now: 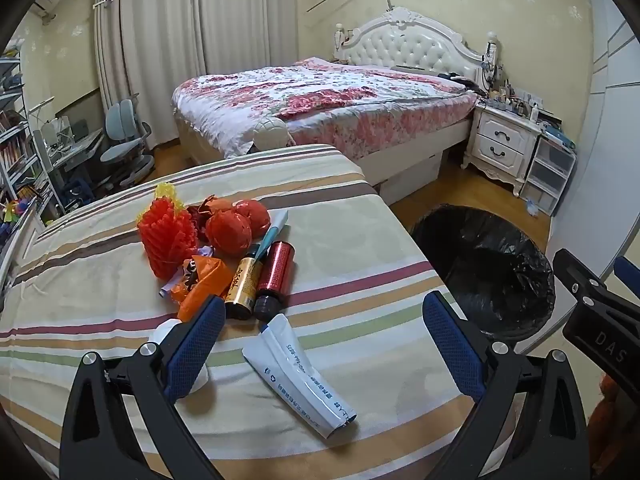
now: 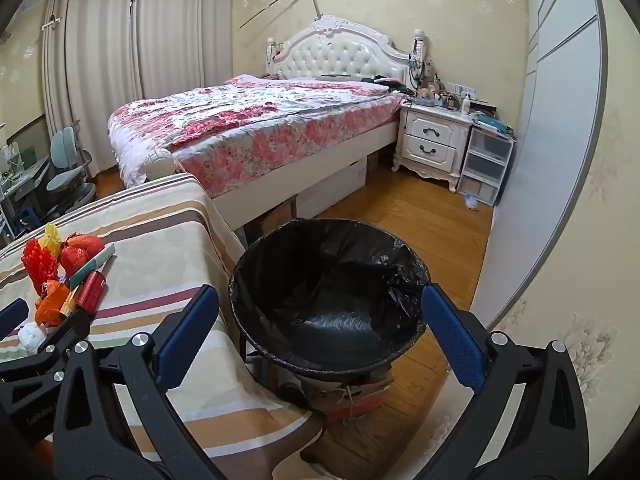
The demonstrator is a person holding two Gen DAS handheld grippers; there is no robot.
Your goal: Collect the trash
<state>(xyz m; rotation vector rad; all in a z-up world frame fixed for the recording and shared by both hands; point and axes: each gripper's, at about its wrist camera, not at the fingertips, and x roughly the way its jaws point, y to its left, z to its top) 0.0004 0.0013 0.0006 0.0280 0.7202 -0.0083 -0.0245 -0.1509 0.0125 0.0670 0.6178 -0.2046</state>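
A heap of trash lies on the striped tablecloth (image 1: 340,248): a red paper honeycomb (image 1: 168,236), red crumpled balls (image 1: 232,228), an orange wrapper (image 1: 204,280), a gold bottle (image 1: 242,284), a red bottle (image 1: 274,276), a teal pen (image 1: 270,236) and a crumpled white wad (image 1: 160,334). Nearer lies a white pouch (image 1: 300,376), between the wide-open fingers of my left gripper (image 1: 324,344), which hangs above it. My right gripper (image 2: 320,336) stands open and empty over the black-lined trash bin (image 2: 328,292), also seen as the bin (image 1: 488,272) right of the table.
The right gripper's black frame (image 1: 600,312) shows at the right edge of the left wrist view. Behind the table stand a floral bed (image 1: 320,100), a white nightstand (image 1: 504,144) and plastic drawers (image 1: 548,176). A desk chair (image 1: 124,148) and shelves are at the left.
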